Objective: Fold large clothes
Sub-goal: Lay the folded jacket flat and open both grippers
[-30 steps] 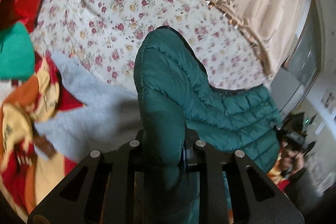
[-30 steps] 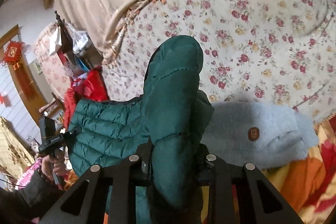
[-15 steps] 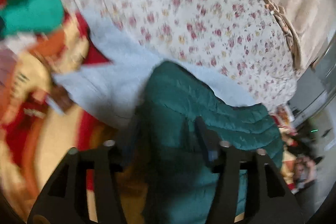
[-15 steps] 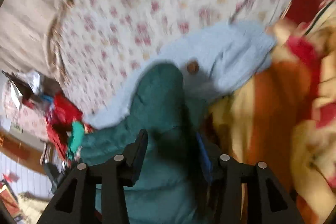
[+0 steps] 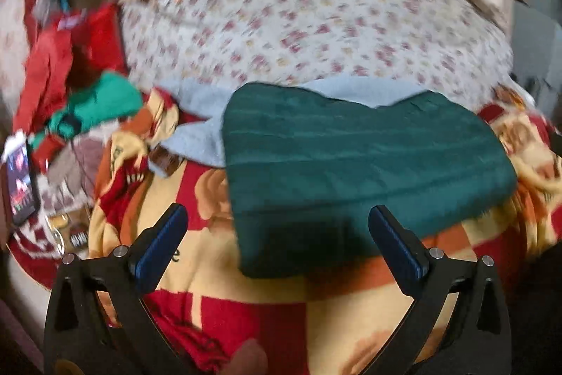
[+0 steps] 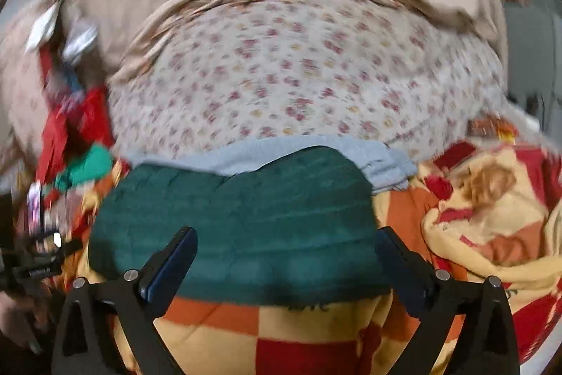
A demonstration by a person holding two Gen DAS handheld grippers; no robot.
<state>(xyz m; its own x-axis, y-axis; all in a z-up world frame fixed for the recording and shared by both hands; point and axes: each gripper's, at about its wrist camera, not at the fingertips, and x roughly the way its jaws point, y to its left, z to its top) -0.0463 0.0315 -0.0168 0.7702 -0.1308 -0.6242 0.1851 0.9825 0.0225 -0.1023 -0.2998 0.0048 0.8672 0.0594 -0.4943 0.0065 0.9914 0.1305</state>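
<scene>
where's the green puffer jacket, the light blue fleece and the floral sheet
green puffer jacket (image 5: 361, 164): left wrist view, middle of its folded top panel
light blue fleece (image 6: 316, 152): right wrist view, strip showing behind the jacket
floral sheet (image 5: 316, 34): left wrist view, open middle of the printed cloth

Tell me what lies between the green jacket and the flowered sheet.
A pale blue fleece garment lies between the green jacket and the flowered sheet, shown in both wrist views.

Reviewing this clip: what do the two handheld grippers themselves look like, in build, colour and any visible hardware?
Both match. The left gripper and right gripper are matte black angular frames with triangular cut-outs, each ending in two fingers faced with dark blue pads. Small silver round bolt heads dot the frames. No cables or sleeves show in the left wrist view; any markings are too blurred to read.
</scene>
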